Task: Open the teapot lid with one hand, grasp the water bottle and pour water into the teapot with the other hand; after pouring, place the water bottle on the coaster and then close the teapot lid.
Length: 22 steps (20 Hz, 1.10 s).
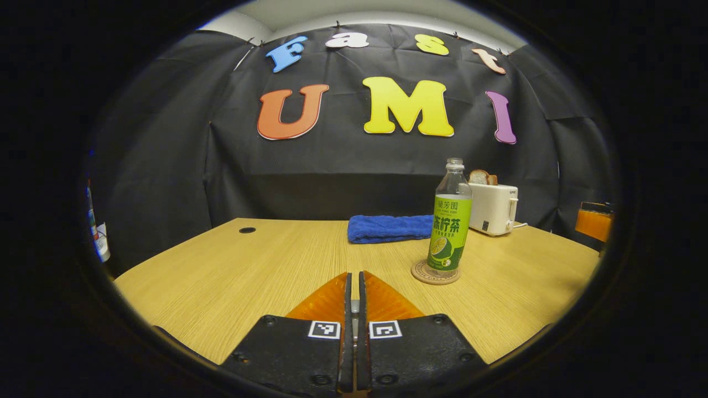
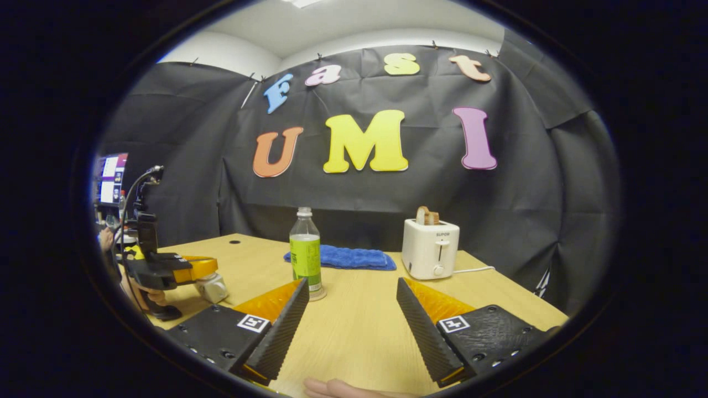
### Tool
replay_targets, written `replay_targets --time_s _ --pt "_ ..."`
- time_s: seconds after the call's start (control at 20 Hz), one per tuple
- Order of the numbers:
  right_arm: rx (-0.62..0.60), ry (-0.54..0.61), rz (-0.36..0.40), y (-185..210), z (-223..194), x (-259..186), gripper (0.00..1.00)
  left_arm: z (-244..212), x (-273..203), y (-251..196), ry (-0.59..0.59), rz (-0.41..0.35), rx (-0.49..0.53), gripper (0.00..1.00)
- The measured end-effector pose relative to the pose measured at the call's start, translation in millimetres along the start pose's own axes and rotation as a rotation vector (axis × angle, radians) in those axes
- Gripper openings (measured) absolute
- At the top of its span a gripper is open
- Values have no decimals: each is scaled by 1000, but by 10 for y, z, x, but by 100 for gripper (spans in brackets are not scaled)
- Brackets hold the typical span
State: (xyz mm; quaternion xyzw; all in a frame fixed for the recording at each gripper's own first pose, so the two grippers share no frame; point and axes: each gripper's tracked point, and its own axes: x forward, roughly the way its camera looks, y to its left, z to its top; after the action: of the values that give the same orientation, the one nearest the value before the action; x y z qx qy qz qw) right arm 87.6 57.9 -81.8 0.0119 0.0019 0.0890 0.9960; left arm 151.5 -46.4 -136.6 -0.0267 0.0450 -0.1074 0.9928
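Observation:
The water bottle [image 1: 449,221] with a green label stands upright on a round coaster [image 1: 435,275], ahead and to the right of my left gripper [image 1: 355,287]. Its fingers are closed on a thin pale sliver. In the right gripper view that left gripper [image 2: 188,270] sits low at the table's left, a hand holding it, with a small greyish teapot [image 2: 213,287] right under its fingertips. This reads as the lid's knob pinched between them. My right gripper [image 2: 351,293] is open with nothing between its fingers. The bottle [image 2: 305,251] stands just beyond its left finger.
A folded blue towel [image 1: 390,228] lies at the back of the wooden table [image 1: 232,271], and a white toaster [image 1: 492,209] with bread stands to its right. A monitor [image 2: 110,179] is at the far left. Fingers of a hand [image 2: 337,389] show at the near edge.

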Motion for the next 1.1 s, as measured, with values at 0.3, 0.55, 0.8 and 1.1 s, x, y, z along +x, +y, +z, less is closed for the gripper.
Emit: replay_targets --time_s 0.3,0.55,0.8,1.1 --pt "-19 -18 -19 -33 70 -41 95 -27 -28 7 11 10 21 32" --pt "-37 -41 -24 -33 177 -117 95 60 -90 78 14 52 56 70" --pt "-31 -61 -12 -42 316 -266 95 434 -300 95 -43 73 51 90" --pt "-30 -71 -79 -202 551 -469 96 1127 -868 10 -146 106 8 95"
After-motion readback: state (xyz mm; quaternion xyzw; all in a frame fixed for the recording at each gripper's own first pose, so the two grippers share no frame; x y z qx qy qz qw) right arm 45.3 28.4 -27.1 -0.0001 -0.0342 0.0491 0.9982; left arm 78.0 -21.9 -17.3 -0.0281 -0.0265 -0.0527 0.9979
